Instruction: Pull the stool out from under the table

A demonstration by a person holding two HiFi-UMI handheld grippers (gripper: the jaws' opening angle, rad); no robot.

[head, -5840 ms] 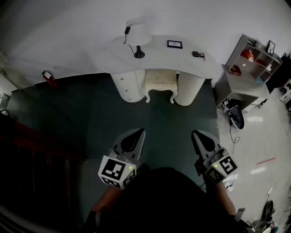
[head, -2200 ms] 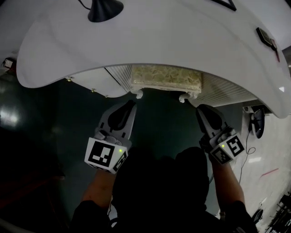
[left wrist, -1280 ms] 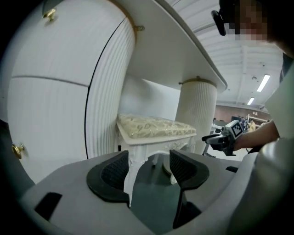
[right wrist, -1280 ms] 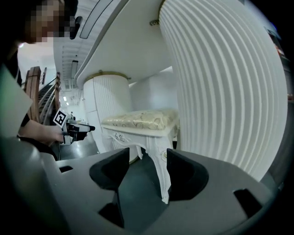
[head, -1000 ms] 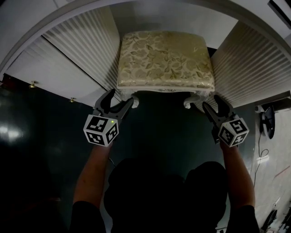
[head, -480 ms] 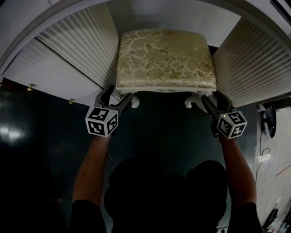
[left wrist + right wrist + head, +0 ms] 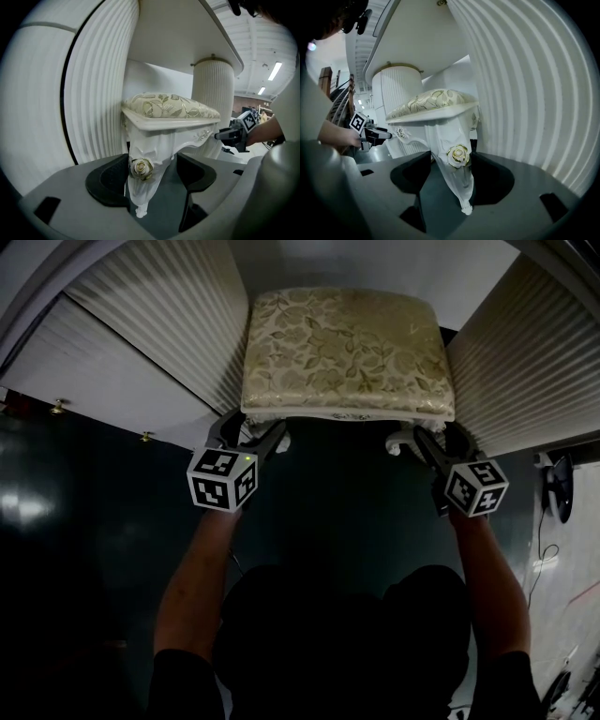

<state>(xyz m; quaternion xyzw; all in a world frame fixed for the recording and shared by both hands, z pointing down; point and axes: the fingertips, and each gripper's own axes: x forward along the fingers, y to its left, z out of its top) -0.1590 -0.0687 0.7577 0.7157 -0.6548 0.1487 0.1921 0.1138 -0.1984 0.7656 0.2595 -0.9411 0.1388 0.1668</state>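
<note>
The stool (image 7: 347, 343) has a gold floral cushion and carved white legs. It stands under the white table, between the two ribbed pedestals. My left gripper (image 7: 253, 430) is at the stool's front left corner. In the left gripper view the rose-carved leg (image 7: 143, 173) stands between the open jaws of that gripper (image 7: 152, 176), close to the left pad. My right gripper (image 7: 436, 439) is at the front right corner. There its leg (image 7: 457, 161) sits between the spread jaws of the right gripper (image 7: 450, 176), which do not press on it.
The left ribbed pedestal (image 7: 159, 324) and the right ribbed pedestal (image 7: 525, 362) stand close on either side of the stool. Dark floor (image 7: 337, 512) stretches back toward the person. A dark object with a cable (image 7: 555, 495) lies at the far right.
Both grippers have moved forward and down, from just in front of the stool's front corners to around its two front legs. The jaws are as wide as before.
</note>
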